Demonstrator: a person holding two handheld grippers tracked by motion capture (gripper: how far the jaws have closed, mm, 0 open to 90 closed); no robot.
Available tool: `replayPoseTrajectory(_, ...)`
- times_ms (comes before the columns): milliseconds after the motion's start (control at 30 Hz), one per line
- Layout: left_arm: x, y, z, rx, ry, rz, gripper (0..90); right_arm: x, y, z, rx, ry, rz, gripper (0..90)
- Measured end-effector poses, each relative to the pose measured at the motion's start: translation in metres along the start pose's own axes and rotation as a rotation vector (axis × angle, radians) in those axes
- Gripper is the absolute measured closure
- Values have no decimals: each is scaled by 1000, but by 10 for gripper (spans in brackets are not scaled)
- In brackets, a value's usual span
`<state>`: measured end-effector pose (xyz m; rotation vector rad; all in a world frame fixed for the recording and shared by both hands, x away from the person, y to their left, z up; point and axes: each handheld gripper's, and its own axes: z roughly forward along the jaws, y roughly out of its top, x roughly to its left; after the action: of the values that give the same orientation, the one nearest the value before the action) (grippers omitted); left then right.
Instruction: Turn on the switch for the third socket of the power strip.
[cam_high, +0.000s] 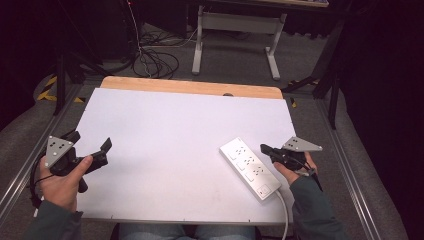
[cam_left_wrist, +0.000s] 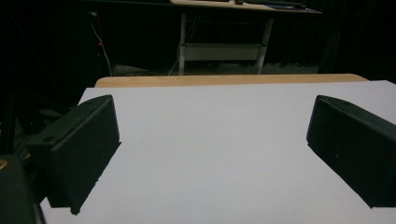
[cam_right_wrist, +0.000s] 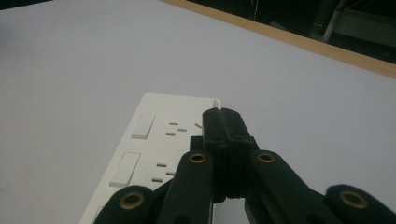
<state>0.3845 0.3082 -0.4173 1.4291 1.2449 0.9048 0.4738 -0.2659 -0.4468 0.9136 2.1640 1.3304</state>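
A white power strip (cam_high: 250, 167) lies slantwise on the right part of the white table top (cam_high: 165, 130), and its white cord (cam_high: 285, 212) runs off the near edge. My right gripper (cam_high: 264, 148) is shut with nothing between its jaws, its tip just at the strip's right side. In the right gripper view the shut jaws (cam_right_wrist: 223, 115) hang over the far end of the power strip (cam_right_wrist: 149, 140), beside its switches and sockets. My left gripper (cam_high: 91, 141) is held at the table's left edge, open. In the left gripper view its jaws (cam_left_wrist: 210, 140) stand wide apart over bare white surface.
A wooden strip (cam_high: 190, 86) borders the table's far edge. Beyond it, on the floor, stand another desk's white legs (cam_high: 272, 55) and a tangle of cables (cam_high: 155, 60). Metal rails (cam_high: 350, 170) run along both sides of the table.
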Motion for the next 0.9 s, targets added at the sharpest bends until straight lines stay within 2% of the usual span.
replayPoseTrajectory(900, 1, -1, -2, 5, 8, -3, 33, 6, 3, 11, 24, 43, -32, 900)
